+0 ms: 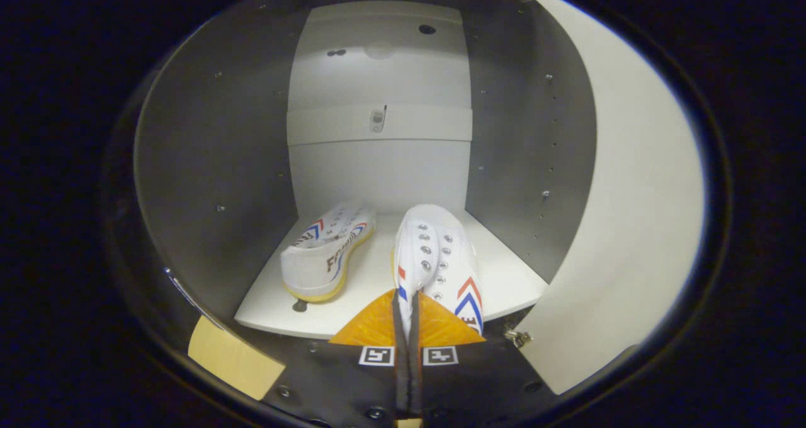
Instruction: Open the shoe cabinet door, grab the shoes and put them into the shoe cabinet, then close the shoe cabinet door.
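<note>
Inside the shoe cabinet (214,163), whose door (630,226) stands swung wide at the right, two white shoes rest on the pale bottom shelf (504,277); the gripper (407,315) reaches in from the front edge of that shelf, its two fingers drawn almost together with only a thin slit between them; pinched in that slit is the heel edge of the right-hand shoe (437,258), which runs straight ahead from the fingertips with its toe toward the back panel (378,163), its rows of metal eyelets facing up and red and blue chevrons on its side; both fingers press on the fabric at the shoe's rear; the left-hand shoe (327,252) lies apart from the fingers, ahead and to their left, tipped onto its side so that its opening and yellowish sole edge show, near the grey left wall; a narrow strip of bare shelf separates the two shoes; a tan patch (233,359) lies below the shelf's front left corner.
</note>
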The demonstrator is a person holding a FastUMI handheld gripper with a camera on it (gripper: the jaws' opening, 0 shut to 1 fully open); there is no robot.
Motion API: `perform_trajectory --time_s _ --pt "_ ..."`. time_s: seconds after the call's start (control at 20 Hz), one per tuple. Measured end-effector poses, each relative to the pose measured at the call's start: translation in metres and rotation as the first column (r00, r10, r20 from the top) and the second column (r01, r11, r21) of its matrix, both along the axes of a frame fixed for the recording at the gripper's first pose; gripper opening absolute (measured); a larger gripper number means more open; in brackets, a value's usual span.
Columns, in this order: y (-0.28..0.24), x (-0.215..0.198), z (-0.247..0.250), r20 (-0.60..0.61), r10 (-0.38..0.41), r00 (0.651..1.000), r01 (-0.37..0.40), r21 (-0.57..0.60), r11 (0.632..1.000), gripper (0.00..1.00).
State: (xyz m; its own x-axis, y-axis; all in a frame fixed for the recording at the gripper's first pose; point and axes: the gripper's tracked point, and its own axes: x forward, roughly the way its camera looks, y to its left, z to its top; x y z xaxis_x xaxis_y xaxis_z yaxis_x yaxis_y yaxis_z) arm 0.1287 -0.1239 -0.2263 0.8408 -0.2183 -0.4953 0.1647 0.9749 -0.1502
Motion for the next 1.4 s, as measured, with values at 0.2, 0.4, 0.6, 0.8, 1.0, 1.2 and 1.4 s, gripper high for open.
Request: perform_trajectory --time_s 0.2,0.4,0.6,0.8,1.0,1.2,1.4 --pt "-0.009 0.025 0.000 -0.050 -0.001 0.999 -0.001 -0.033 0.999 0.02" --pt "-0.010 0.055 -0.012 -0.112 0.023 0.993 -0.023 -0.001 1.000 0.03" --pt "-0.009 0.082 -0.020 -0.130 0.063 0.990 -0.065 -0.012 0.998 0.02" --pt "-0.009 0.107 -0.025 -0.131 0.098 0.987 -0.098 0.002 0.995 0.03" --pt "-0.009 0.128 -0.029 -0.124 0.116 0.986 -0.115 0.014 0.993 0.02" --pt "-0.012 0.130 -0.029 -0.122 0.112 0.986 -0.113 0.003 0.994 0.04" --pt "-0.011 0.124 -0.025 -0.118 0.090 0.989 -0.087 0.025 0.996 0.11"
